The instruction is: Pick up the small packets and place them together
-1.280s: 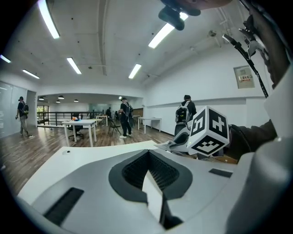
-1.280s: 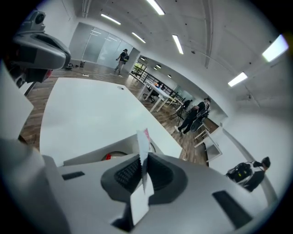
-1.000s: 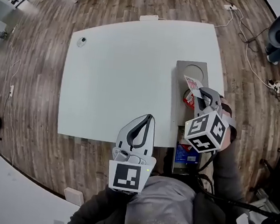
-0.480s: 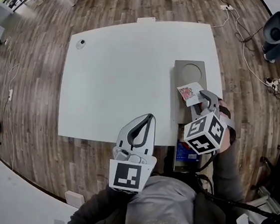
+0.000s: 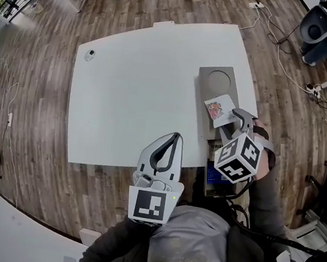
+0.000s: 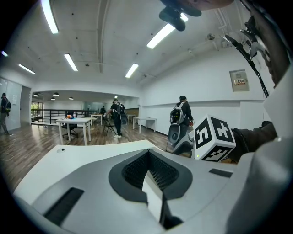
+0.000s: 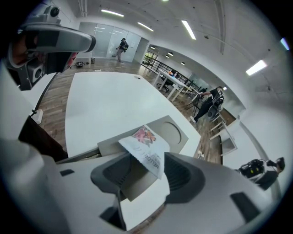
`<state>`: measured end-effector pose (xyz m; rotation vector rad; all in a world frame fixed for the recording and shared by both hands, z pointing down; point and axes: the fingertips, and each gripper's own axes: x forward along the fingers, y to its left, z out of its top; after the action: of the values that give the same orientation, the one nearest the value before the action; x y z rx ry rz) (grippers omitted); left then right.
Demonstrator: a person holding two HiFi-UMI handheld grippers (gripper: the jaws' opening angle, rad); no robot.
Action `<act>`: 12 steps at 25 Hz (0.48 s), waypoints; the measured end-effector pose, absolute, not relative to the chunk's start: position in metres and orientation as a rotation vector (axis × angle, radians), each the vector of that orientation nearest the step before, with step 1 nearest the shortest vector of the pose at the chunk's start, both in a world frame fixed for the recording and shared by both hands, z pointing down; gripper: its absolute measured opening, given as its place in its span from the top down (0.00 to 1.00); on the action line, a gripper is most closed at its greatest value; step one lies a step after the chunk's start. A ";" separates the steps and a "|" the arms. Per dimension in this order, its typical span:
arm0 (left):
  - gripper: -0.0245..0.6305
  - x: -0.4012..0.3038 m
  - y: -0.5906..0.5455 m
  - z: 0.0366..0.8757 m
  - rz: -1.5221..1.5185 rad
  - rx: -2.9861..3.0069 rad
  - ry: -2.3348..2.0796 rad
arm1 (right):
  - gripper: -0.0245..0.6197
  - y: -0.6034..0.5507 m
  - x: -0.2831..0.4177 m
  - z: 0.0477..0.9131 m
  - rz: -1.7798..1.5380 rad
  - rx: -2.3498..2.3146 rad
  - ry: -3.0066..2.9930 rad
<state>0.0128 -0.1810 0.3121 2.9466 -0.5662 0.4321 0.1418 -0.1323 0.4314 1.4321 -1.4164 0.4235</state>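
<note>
Since a second ago the packet (image 5: 219,109) has gone from standing upright in the right gripper (image 5: 239,119) to lying flat on the tray (image 5: 206,86). That gripper's jaws have just been opening and the head view has shifted slightly.

At the far left of the table (image 5: 132,94) sits a small round thing (image 5: 90,54), well apart from everything else. The left gripper (image 5: 175,137) hangs over the near edge of the table, its jaws closed together on nothing, as the left gripper view (image 6: 147,155) shows. It is well apart from the tray.

The tray lies at the right side of the table, with a round recess at its far end and the packet on its near end. In the right gripper view the packet (image 7: 146,144) is still partly between the spread jaws (image 7: 146,161). Its near end sits in the gap and its picture end reaches out toward the recess. Neither pad seems to press on it, so I judge it released.

The packet's long axis runs roughly along the line the right gripper points, away from the jaws. To leave it as it lies, I judge that the gripper should back straight out along that line, since a sideways move could drag the near end. The right hand is far the nearer of the two. I cannot tell whether another packet lies under this one.
</note>
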 end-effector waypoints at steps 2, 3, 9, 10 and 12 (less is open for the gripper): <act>0.96 0.014 -0.179 0.312 0.429 2.946 -0.553 | 0.62 -0.129 0.140 0.432 0.428 1.428 -1.414; 0.96 0.016 -0.178 0.312 0.428 2.944 -0.547 | 0.62 -0.127 0.141 0.433 0.431 1.427 -1.413; 0.96 0.020 -0.168 0.313 0.431 2.957 -0.487 | 0.62 -0.111 0.137 0.437 0.455 1.434 -1.394; 0.96 0.020 -0.165 0.313 0.431 2.959 -0.478 | 0.62 -0.108 0.136 0.437 0.458 1.438 -1.392; 0.96 0.020 -0.160 0.312 0.433 2.965 -0.457 | 0.61 -0.101 0.135 0.435 0.461 1.451 -1.388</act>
<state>0.0201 -0.1598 0.3119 2.9654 -0.4572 0.4329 0.1348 -0.1013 0.4347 1.4514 -1.3875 0.4611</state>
